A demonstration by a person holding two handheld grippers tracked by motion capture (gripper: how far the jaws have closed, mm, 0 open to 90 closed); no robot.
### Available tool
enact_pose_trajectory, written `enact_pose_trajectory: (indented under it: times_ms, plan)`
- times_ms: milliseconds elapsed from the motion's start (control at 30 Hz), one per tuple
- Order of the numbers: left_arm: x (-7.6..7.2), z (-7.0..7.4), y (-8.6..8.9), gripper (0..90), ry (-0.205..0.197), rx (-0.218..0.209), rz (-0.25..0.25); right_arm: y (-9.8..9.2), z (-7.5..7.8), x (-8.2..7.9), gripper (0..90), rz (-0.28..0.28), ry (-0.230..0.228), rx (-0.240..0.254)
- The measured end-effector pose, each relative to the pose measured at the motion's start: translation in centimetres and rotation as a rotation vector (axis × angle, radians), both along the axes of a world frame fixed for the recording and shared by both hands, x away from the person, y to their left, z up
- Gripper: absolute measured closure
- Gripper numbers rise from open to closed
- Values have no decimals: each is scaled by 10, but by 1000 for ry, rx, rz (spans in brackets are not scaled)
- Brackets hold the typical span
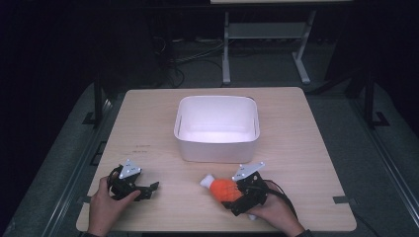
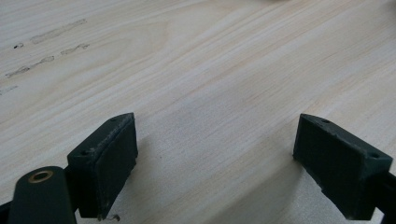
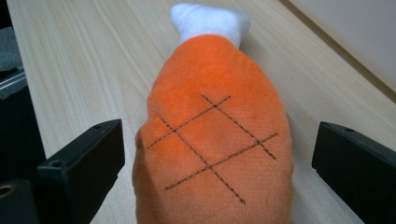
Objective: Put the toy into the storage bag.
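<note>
Orange plush drumstick (image 3: 212, 140) between parted right claw (image 3: 212, 163), stitched crosshatch close-up

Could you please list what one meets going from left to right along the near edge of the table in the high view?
Left hand → left gripper, black, fingers open over bare wood → orange plush drumstick toy with a white end → right gripper, black, with the toy between its open fingers → right hand.

You work at a pale wooden table (image 1: 306, 148) on grey carpet (image 1: 380, 173), the room dark around it; beyond stands a white metal table frame (image 1: 262, 34), with dark cables (image 1: 183, 57) tangled on the floor
</note>
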State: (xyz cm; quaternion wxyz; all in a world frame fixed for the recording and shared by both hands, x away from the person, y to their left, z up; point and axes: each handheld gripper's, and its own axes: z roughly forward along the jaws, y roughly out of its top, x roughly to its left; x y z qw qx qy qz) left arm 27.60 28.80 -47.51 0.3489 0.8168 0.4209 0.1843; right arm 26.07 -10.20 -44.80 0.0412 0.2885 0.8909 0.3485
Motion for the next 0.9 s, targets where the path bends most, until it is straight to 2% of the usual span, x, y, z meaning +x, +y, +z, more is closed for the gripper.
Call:
enact_pose_trajectory:
  times_ms: [233, 433, 600, 900]
  plan:
    - [0, 0, 0, 129, 0, 0, 0, 5, -7, 1, 22, 4, 11, -23]
    - [0, 0, 0, 129, 0, 0, 0, 9, -12, 3, 62, 15, 10, -30]
    - [0, 0, 0, 129, 0, 0, 0, 10, -13, 3, 140, 24, 19, -30]
    - [0, 0, 0, 129, 0, 0, 0, 8, -11, 0, 223, 41, -7, -30]
